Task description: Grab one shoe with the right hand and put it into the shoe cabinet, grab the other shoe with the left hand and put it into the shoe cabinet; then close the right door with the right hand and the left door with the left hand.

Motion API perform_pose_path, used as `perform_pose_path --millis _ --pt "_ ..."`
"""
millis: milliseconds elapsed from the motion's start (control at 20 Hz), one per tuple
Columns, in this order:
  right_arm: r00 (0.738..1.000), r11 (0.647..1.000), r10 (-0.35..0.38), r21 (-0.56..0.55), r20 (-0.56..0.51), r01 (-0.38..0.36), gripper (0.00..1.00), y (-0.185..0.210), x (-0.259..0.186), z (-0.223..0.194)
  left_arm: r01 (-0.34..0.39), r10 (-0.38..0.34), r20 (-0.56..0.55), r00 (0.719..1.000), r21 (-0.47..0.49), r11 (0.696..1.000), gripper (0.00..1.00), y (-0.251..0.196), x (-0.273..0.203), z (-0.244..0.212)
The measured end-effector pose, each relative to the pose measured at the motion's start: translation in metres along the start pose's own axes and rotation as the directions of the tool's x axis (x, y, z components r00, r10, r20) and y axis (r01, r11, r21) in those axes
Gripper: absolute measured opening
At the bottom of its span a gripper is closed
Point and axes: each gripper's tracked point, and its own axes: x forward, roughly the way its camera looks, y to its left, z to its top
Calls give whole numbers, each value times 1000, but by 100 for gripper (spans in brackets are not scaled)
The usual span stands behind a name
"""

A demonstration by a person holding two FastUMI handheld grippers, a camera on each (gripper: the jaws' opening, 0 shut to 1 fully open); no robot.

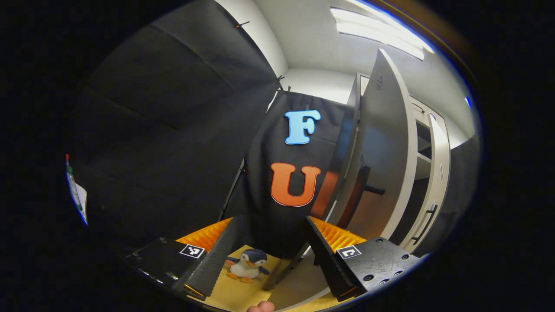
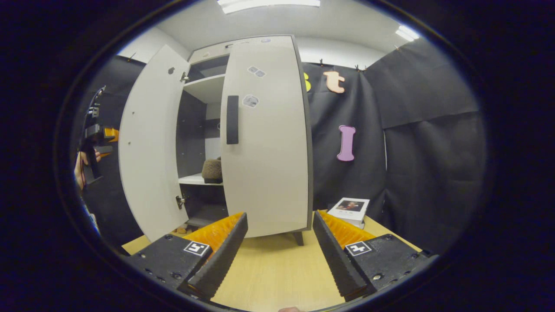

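Shoe [image 2: 212,170] half-hidden behind shoe cabinet's right door [image 2: 264,138]; both grippers' fingers spread, empty.

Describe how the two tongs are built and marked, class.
Each of the left tongs and right tongs has two long ridged fingers on blocky black bodies with screw holes. Every body carries a small square black-and-white marker. Ribbed orange panels sit behind the fingers.
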Motion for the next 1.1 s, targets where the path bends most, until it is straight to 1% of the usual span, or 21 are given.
perform_pose_path --millis 100,250,350,500,750,900,950,1000,1050,1100 --pt "1000 1000 -6 0 2 6 99 -2 3 1 -11 11 4 1000 32 999 95 -6 1 2" --pt "1000 1000 -7 9 5 7 99 -2 7 2 -5 3 16 1000 135 991 94 -23 -3 3" --pt "1000 1000 2 17 11 -2 99 1 8 4 30 -32 5 999 157 987 94 -37 -9 2" --pt "1000 1000 2 7 14 -3 99 1 10 5 113 -109 -32 993 119 986 94 -72 -19 -13" --pt "1000 1000 -18 -3 13 18 99 -12 7 8 215 -213 -37 976 54 975 94 -121 -18 -31" --pt "999 999 -35 1 9 35 99 -21 7 6 247 -245 -52 968 32 968 95 -137 -17 -42" --pt "999 999 -42 2 9 42 99 -23 6 6 239 -238 -44 970 33 970 95 -137 -16 -42" --pt "999 999 -50 3 10 50 99 -25 4 6 238 -237 -36 971 35 971 100 -138 -17 -40" --pt "998 999 -54 6 12 54 99 -27 3 7 237 -236 -32 971 39 971 95 -138 -18 -39" --pt "998 998 -56 8 13 56 99 -29 3 7 233 -232 -27 972 47 971 95 -138 -19 -39"
